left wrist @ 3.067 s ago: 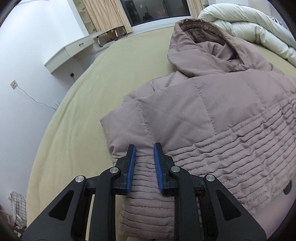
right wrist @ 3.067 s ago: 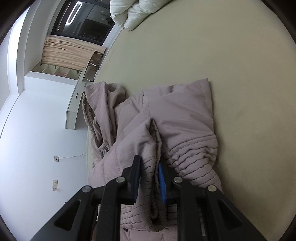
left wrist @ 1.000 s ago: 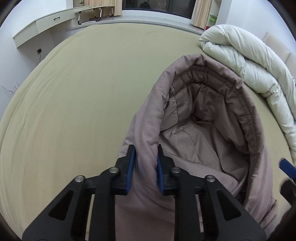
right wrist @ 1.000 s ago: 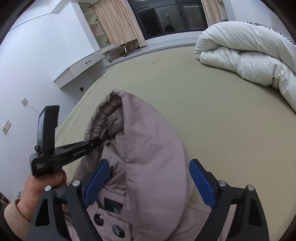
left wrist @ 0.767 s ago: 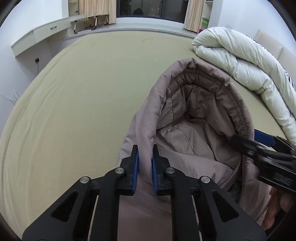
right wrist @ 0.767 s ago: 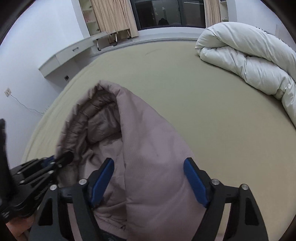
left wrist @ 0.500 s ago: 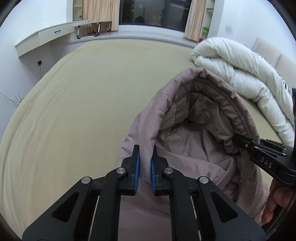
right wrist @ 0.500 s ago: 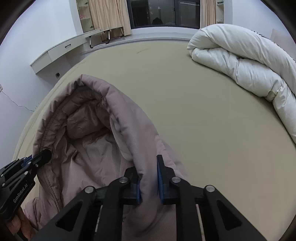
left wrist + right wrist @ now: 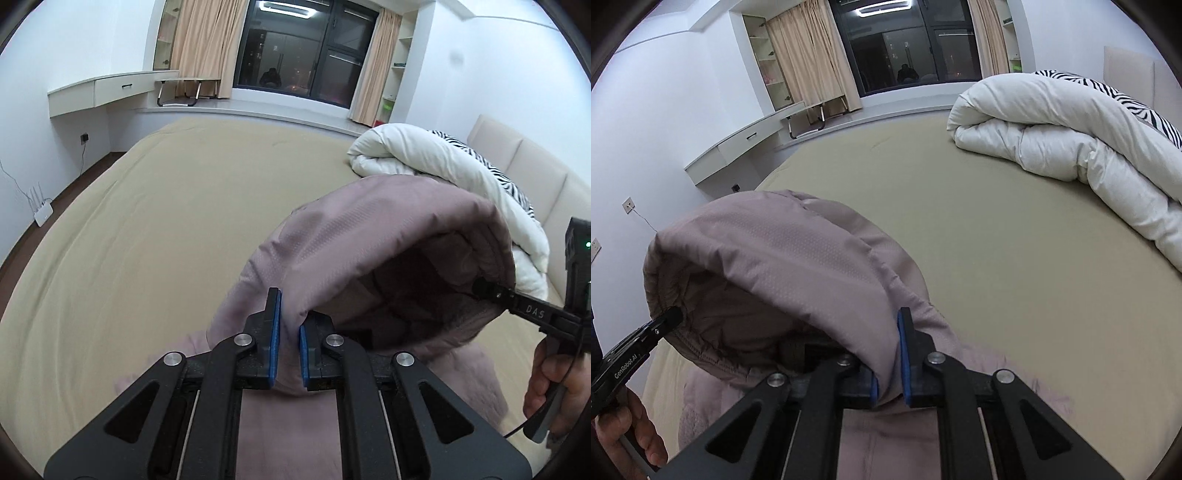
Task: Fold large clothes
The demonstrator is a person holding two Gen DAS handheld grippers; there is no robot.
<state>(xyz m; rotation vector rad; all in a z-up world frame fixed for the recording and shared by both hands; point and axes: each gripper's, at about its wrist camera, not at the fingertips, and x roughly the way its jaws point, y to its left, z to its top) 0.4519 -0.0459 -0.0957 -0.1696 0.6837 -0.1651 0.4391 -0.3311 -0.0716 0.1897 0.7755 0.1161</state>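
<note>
A mauve quilted puffer jacket lies on the bed, its hood (image 9: 373, 236) lifted up. My left gripper (image 9: 287, 325) is shut on the hood's left edge. My right gripper (image 9: 888, 354) is shut on the hood's right edge; it also shows at the right of the left wrist view (image 9: 480, 286). The hood (image 9: 783, 243) arches between the two grippers, with its dark lining facing me. The jacket body (image 9: 894, 435) hangs below and is mostly hidden by the gripper frames.
The olive bed sheet (image 9: 155, 229) spreads left and ahead. A rolled white duvet (image 9: 1052, 140) lies at the far right by the headboard (image 9: 524, 173). A wall desk (image 9: 107, 90) and a window (image 9: 295, 55) are beyond the bed.
Both grippers have lifted the hood up off the bed, and the view has tilted up toward the window. The right gripper closed on the hood edge about half a second ago.
</note>
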